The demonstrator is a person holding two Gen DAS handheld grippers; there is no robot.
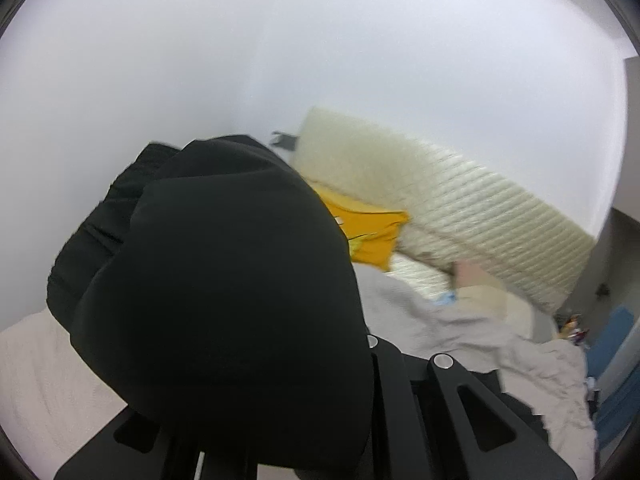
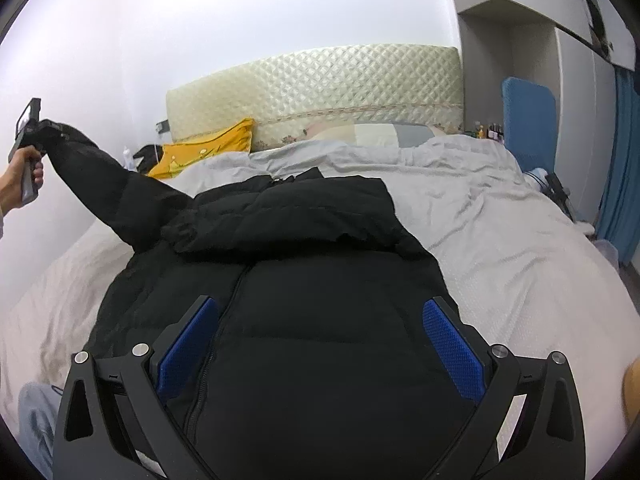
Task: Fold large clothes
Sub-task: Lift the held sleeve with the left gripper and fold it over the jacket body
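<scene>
A: Wide bed under a rumpled pale grey sheet [image 2: 480, 216], filling the room almost wall to wall. Plain white wall [image 2: 120, 60] on the left. Cream quilted headboard [image 2: 320, 80] at the far end, leaning against the wall.

B: And to the right?

A: Grey tall wardrobe [image 2: 540, 80], with a blue padded panel [image 2: 528, 120] standing beside the bed edge. Small bottles on a ledge next to it, too small to make out.

B: Anything lying on the bed?

A: Bright yellow printed pillow [image 2: 208, 148] at the headboard's left foot. Pale patchwork pillow [image 2: 380, 134] beside it. Black puffy quilted jacket [image 2: 320, 320] spread front-up mid-bed, zip running down the middle, hood folded over the chest.

B: Grippers?

A: Right gripper [image 2: 320, 344] spread wide above the jacket's lower front, blue pads [image 2: 452, 344] apart, gripping nothing. Left gripper [image 2: 30, 128] up off the bed's left side, clamped on the sleeve cuff, sleeve stretched out. In its own view, black sleeve fabric [image 1: 224, 288] blocking most of the frame, fingers hidden.
</scene>
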